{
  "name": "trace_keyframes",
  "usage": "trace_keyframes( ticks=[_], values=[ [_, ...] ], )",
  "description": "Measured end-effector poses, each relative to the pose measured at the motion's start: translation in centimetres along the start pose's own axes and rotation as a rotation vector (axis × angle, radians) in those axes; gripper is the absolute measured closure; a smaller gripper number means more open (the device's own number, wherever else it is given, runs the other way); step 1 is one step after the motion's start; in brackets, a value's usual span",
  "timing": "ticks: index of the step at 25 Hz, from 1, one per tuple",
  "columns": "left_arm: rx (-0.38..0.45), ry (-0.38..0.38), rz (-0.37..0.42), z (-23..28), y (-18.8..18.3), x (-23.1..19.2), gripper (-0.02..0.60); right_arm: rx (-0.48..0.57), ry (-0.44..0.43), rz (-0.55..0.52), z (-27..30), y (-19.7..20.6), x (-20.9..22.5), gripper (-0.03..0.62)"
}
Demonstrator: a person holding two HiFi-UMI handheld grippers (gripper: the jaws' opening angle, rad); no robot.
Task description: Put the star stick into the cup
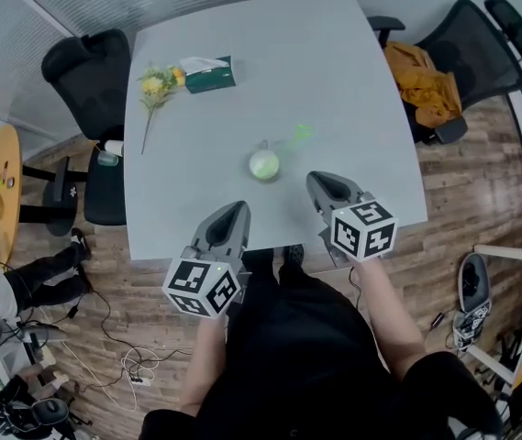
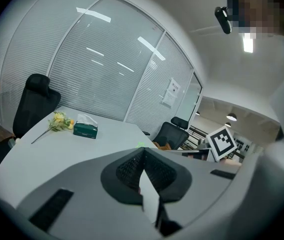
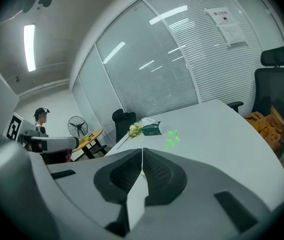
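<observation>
Star stick (image 1: 300, 136) at cup (image 1: 263, 164), just ahead of right gripper (image 1: 319, 181)

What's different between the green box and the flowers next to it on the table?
The box is dark green and blocky, with white tissue sticking out; the flowers are yellow on a thin stem. The box stands on its base; the flowers lie flat. Both rest at the far left corner of the table.

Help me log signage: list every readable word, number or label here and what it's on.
Wall notice: too small to read.
Tissue box: nothing legible.
Left cube, right cube: square markers only, no words.
</observation>
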State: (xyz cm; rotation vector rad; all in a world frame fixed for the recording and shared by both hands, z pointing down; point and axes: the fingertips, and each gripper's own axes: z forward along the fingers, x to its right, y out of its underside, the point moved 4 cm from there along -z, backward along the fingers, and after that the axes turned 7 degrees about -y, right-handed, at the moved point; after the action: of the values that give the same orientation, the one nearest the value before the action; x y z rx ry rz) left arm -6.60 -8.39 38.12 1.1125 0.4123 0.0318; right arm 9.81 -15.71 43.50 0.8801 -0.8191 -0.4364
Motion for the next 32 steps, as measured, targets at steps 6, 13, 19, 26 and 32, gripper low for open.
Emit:
trace_keyframes(
  ticks=[6, 13, 19, 26, 32],
  values=[
    [0.002, -0.004, 0.015, -0.9, 0.0, 0.6, 0.586, 0.015, -0.001, -0.011, -1.3, 0.1, -0.7, 0.583],
    [-0.006, 0.02, 0.031, -1.7, -0.2, 0.2, 0.586, 0.038, 0.004, -0.024, -1.4, -0.1, -2.7, 0.585],
    [-0.004, 0.072, 0.047, -3.6, -0.1, -0.6, 0.586, 0.067, 0.037, -0.049, -2.3, 0.4, -6.2, 0.585],
    [0.011, 0.135, 0.065, -7.3, 0.1, -1.4, 0.586, 0.08, 0.094, -0.077, -3.7, 1.8, -11.3, 0.585],
    [0.028, 0.191, 0.099, -10.3, 0.1, -1.7, 0.586, 0.148, 0.121, -0.107, -5.6, 2.4, -16.1, 0.585]
  ],
)
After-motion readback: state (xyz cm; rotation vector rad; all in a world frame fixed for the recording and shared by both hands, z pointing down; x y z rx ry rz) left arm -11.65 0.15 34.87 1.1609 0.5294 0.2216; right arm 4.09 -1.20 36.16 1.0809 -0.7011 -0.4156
